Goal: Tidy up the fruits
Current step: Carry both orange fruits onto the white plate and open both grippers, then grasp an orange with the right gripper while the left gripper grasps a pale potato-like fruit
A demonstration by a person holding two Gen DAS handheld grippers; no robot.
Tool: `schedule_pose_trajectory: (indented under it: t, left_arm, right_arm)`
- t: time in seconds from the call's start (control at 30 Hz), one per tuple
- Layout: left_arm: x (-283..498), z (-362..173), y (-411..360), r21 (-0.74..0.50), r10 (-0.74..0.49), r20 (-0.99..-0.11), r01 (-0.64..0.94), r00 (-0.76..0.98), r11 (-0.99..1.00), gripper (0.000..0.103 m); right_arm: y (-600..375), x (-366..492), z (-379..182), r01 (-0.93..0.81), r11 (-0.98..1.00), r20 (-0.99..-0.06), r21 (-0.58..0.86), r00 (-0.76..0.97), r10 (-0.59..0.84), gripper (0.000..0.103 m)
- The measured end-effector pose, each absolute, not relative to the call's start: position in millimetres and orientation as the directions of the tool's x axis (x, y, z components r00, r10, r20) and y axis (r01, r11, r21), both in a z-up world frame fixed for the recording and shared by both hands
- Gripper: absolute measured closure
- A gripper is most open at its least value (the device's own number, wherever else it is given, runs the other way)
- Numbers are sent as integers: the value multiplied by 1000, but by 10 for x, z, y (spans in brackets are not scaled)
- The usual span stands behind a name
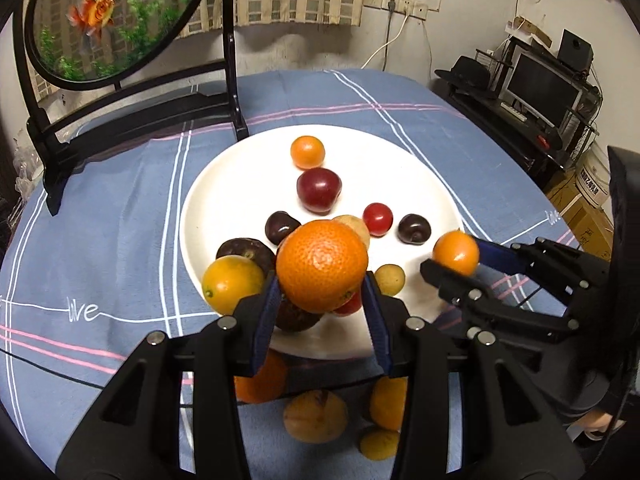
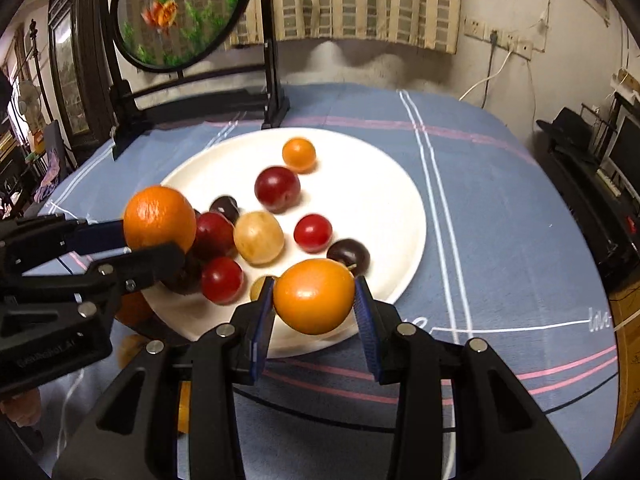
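Note:
My left gripper (image 1: 322, 280) is shut on a big orange (image 1: 322, 266) and holds it above the near edge of the white plate (image 1: 240, 168). It also shows in the right wrist view (image 2: 160, 224). My right gripper (image 2: 314, 300) is shut on a small orange kumquat (image 2: 314, 296), held over the plate's (image 2: 384, 184) near right rim; it shows in the left wrist view (image 1: 456, 252) too. On the plate lie red plums (image 2: 277, 189), dark cherries (image 2: 349, 255), a red tomato (image 2: 313, 233), a yellow loquat (image 2: 258, 237) and another kumquat (image 2: 299, 154).
More fruits lie on the blue checked cloth (image 1: 120, 208) near the plate: a yellow-orange citrus (image 1: 232, 284), an orange (image 1: 260, 380), loquats (image 1: 316, 416). A black stand with a round fish picture (image 1: 116, 16) stands at the back left. A desk with a monitor (image 1: 544, 88) is on the right.

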State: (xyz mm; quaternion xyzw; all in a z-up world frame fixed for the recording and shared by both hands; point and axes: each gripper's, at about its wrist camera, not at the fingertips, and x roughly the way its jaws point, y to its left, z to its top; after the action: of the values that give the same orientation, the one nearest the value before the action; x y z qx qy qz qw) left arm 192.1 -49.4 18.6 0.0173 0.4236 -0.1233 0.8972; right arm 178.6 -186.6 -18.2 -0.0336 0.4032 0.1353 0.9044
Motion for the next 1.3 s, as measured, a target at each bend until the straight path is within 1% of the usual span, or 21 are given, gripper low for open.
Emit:
schedule_pose_trajectory:
  t: [0.03, 0.07, 0.1, 0.13, 0.17, 0.3, 0.47, 0.6, 0.67, 0.93, 0.97, 1.03, 1.1, 1.17, 1.3]
  left_arm:
    - [1946, 170, -498, -75, -208, -767, 236, 608, 969, 60]
    - [1968, 161, -501, -80, -209, -764, 231, 610, 970, 56]
    - [1974, 169, -504, -79, -206, -756, 226, 622, 971, 51]
    - [1971, 186, -507, -71, -196, -744, 217, 639, 974, 42]
    - [1956, 212, -508, -62, -183, -729, 203, 660, 977, 38]
    - [1922, 247, -502, -78, -193, -724, 200, 663, 977, 37]
    - [1788, 308, -436, -76, -184, -719, 188, 670, 979, 32]
    - [1589, 346, -398, -50, -164, -708, 182, 687, 982, 31]
    - [1455, 341, -376, -49, -168, -701, 189, 693, 981, 28]
    - [1175, 250, -222, -48, -159, -716, 179, 680, 983, 28]
    - [1143, 234, -198, -51, -159, -718, 176, 678, 983, 26]
    - [1097, 198, -172, -49, -158, -726, 179, 669, 983, 23]
    - [1051, 160, -173, -11, -127, -725, 173, 677, 985, 23]
    - [1012, 133, -149, -2, -119, -716, 169, 688, 986, 22]
    - [996, 85, -68, -24, -130, -734, 165, 666, 986, 22]
  right_arm:
    - [-1868, 1788, -194, -271, 962, -737, 42, 641, 213, 60]
    - [-1872, 1779, -192, -272, 962, -733, 34, 647, 209, 59]
    - [-1876, 1770, -183, -274, 961, -728, 32, 652, 210, 59]
    - [-1885, 1759, -175, -277, 960, -725, 35, 654, 215, 59]
    - [-1897, 1746, -162, -282, 959, -724, 43, 653, 224, 59]
    - [-1921, 1690, -88, -293, 953, -712, 73, 654, 255, 59]
    - [-1948, 1638, -38, -292, 952, -705, 89, 657, 268, 58]
    - [-1978, 1561, -2, -298, 948, -698, 110, 656, 287, 58]
    - [-1979, 1530, -1, -297, 949, -697, 109, 658, 286, 58]
    - [-1953, 1310, -25, -302, 950, -711, 77, 652, 264, 58]
    - [-1945, 1280, -29, -305, 949, -713, 75, 649, 265, 56]
    - [-1922, 1216, -38, -314, 947, -718, 66, 644, 263, 49]
    - [-1871, 1150, -63, -336, 940, -731, 56, 627, 268, 43]
    - [-1802, 1071, -80, -375, 926, -738, 50, 610, 287, 43]
    - [-1676, 896, -178, -426, 903, -759, 44, 574, 308, 42]
